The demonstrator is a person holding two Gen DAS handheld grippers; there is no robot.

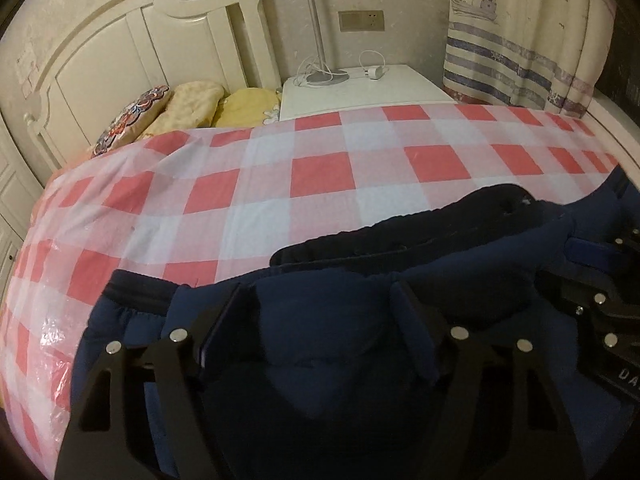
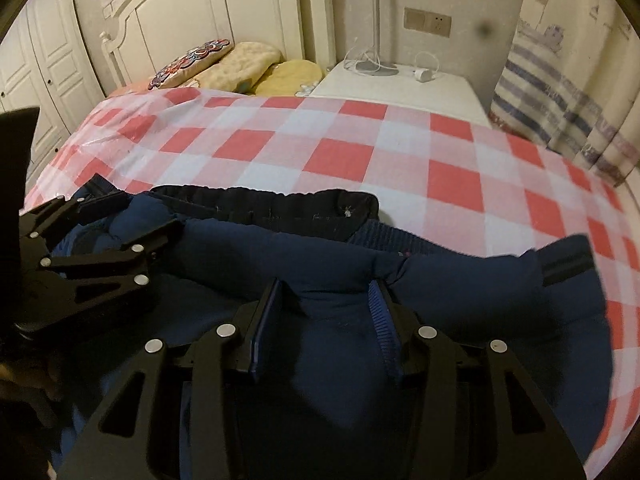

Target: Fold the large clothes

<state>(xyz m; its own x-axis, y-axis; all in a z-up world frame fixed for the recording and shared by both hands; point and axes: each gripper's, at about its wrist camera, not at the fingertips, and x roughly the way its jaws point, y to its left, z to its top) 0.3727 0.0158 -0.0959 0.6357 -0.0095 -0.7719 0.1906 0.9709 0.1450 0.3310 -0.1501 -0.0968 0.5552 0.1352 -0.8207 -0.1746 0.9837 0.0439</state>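
Only a fragment legible: white letters "DA" on the black body of the right gripper (image 1: pixel 624 374), cut off at the frame's edge (remainder out of sight). Elsewhere nothing readable: paper stuck on the wall beside the headboard (image 2: pixel 107 5) too blurred to decipher.

Left wrist view: close over the navy garment (image 1: pixel 320 340), angled down across the checked bedspread (image 1: pixel 320 168) toward the headboard (image 1: pixel 120 52) and nightstand (image 1: pixel 360 88). Right wrist view: same close, downward stance, just beside it, headboard (image 2: pixel 200 12) further left in frame. Shared: garment (image 2: pixel 340 340), bedspread (image 2: pixel 340 152), nightstand (image 2: pixel 400 88), and each other's gripper at the frame edge.
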